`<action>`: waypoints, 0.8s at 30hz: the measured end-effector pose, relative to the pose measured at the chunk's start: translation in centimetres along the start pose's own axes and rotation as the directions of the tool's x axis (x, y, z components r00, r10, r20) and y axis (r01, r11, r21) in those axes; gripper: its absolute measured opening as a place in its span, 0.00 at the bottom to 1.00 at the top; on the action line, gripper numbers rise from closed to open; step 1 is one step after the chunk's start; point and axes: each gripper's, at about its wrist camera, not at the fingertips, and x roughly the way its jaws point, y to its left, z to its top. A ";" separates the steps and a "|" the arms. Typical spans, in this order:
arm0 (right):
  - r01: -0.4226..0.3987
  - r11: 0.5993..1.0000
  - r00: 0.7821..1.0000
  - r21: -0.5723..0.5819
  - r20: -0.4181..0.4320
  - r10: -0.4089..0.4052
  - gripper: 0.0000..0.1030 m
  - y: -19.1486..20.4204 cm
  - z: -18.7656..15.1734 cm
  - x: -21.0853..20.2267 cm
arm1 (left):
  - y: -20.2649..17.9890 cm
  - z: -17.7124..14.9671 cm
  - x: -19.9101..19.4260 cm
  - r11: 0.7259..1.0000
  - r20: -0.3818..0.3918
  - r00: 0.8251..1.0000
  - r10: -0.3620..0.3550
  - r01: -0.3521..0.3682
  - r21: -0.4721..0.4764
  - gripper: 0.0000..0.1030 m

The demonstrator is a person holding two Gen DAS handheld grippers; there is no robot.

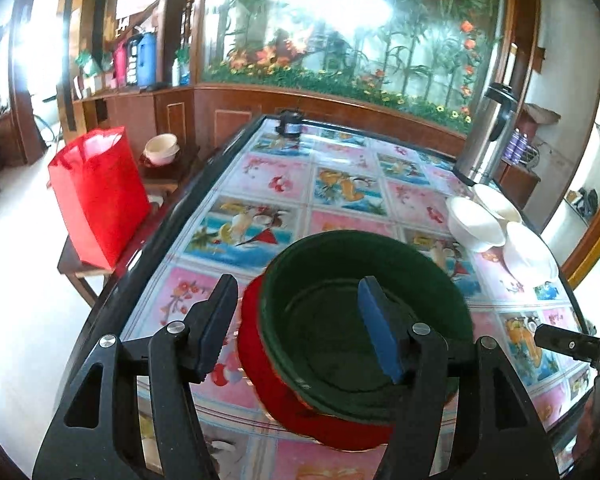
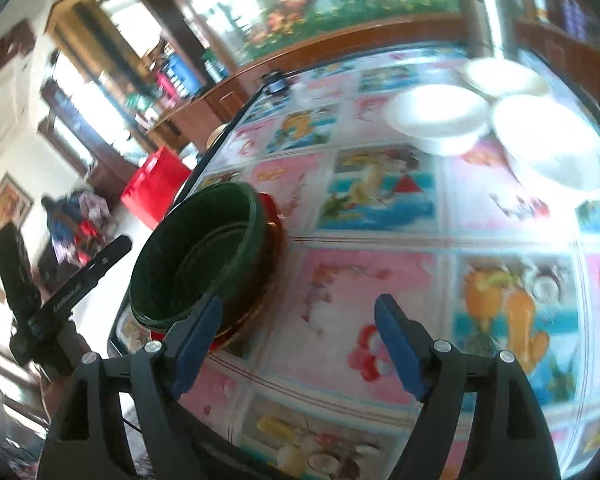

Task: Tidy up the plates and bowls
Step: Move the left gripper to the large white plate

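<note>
On the table [image 1: 340,184], green bowl [image 1: 364,320] sits mouth-up in red bowl [image 1: 268,380].

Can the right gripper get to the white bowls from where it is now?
Probably yes. The right gripper is open with nothing in it, and only bare table lies between it and the white bowls. The green bowl sits off to its left, out of the way.

A: Look at that surface [image 1: 340,184], a glossy sheet over printed pictures, throwing glare.
B: The green plate [image 1: 364,320] looks like smooth, dull plastic; the red plate [image 1: 268,392] under it shines more.
A: White bowls [image 1: 476,224] glazed smooth. The flask [image 1: 488,136] is polished metal, and the red bag [image 1: 100,196] glossy.
</note>
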 end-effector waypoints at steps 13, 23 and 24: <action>0.136 0.974 0.982 0.180 0.110 -0.157 0.79 -7.8 -1.0 -6.7 | -11.0 1.0 -0.2 0.970 0.002 0.990 -0.138 0.135 0.203 0.65; 0.172 0.948 0.969 0.269 0.124 -0.211 0.79 -12.5 -1.3 -8.2 | -17.8 0.6 2.4 0.939 -0.071 0.977 -0.199 0.211 0.272 0.65; 0.178 0.946 0.968 0.272 0.123 -0.218 0.79 -12.9 -1.3 -8.3 | -18.5 0.6 2.9 0.935 -0.084 0.974 -0.211 0.227 0.272 0.65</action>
